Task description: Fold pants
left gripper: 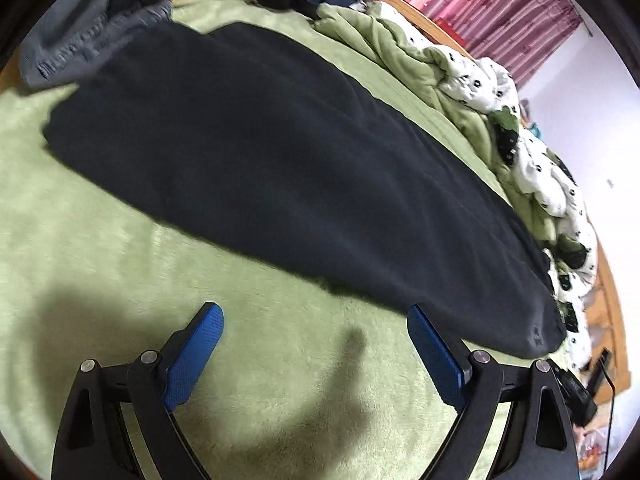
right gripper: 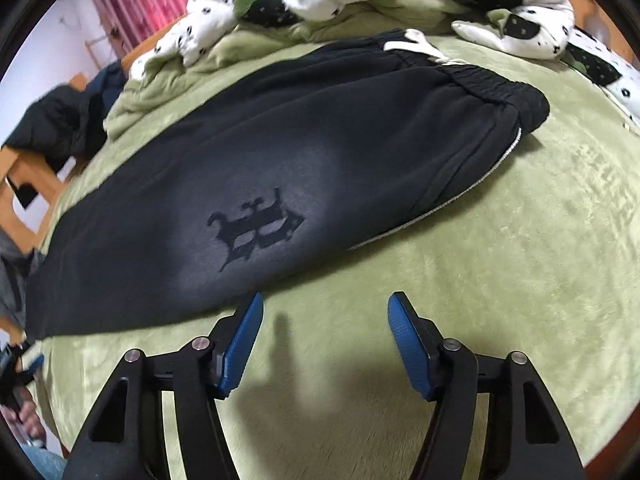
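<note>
Your left gripper and right gripper both stand agape, holding nothing, over bare green plush blanket. The black fleece pants lie flat just beyond. Only the right view shows their elastic waistband and printed emblem; the left shows the cuff end.

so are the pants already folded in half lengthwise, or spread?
Folded lengthwise: the pants lie as one long strip on the green blanket, waistband doubled at one end.
</note>
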The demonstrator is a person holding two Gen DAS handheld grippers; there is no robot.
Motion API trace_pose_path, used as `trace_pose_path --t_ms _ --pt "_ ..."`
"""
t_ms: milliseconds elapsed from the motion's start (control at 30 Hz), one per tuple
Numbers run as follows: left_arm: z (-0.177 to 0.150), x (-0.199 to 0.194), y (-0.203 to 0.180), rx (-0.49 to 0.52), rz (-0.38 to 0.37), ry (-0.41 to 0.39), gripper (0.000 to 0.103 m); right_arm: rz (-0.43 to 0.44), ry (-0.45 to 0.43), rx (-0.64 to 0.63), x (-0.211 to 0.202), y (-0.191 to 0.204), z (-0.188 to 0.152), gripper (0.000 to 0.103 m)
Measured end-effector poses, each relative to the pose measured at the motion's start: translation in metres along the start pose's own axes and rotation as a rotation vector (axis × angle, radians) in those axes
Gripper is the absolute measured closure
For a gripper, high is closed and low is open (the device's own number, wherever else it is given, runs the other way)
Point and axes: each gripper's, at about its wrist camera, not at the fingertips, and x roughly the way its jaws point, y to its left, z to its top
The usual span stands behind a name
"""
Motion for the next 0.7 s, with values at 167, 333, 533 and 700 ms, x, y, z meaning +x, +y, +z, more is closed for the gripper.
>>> trace_pose_path --t_ms 167,333,533,700 --pt "0.012 0.013 0.004 -0.022 -0.004 -0.043 0.009 0.089 0.008 0.118 0.024 -0.012 0.011 0.038" --pt "0.036 0.021 0.017 -0.155 -0.012 -0.063 0.026 0.107 -0.043 0.207 0.035 -0.011 0.026 0.048" --pt "0.064 0.017 0.016 -0.103 0.046 -0.065 0.092 0.129 -0.094 0.190 0.030 0.001 0.056 0.086" --pt "0.099 -0.006 -0.013 0.001 0.034 -0.173 0.092 0.174 -0.174 0.128 0.012 0.023 0.092 0.087"
